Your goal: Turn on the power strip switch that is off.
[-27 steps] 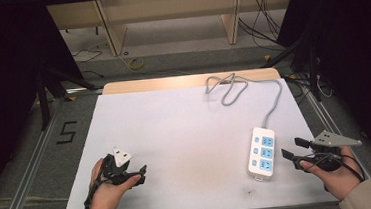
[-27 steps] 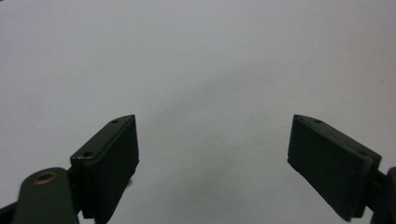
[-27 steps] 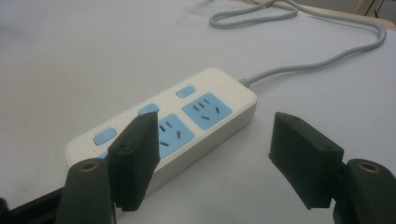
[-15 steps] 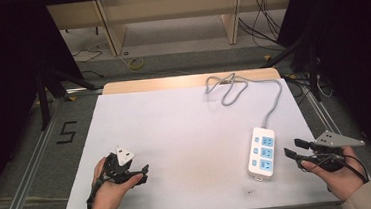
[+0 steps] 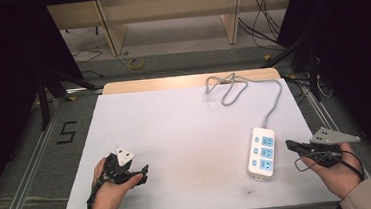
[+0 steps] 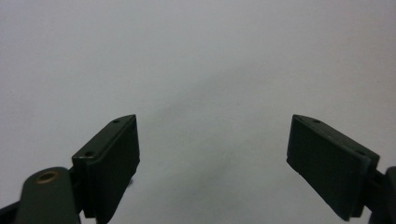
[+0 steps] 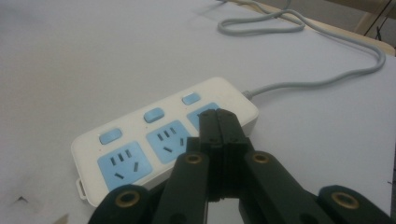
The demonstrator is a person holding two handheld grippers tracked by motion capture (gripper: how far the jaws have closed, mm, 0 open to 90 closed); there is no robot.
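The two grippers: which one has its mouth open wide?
The left gripper is the open one: its two black jaws stand far apart over the bare white table. The right gripper has its jaws pressed together, pointing at the power strip.

Ahead of left gripper: bare table, jaws parted.
Ahead of right gripper: power strip, cord beyond.
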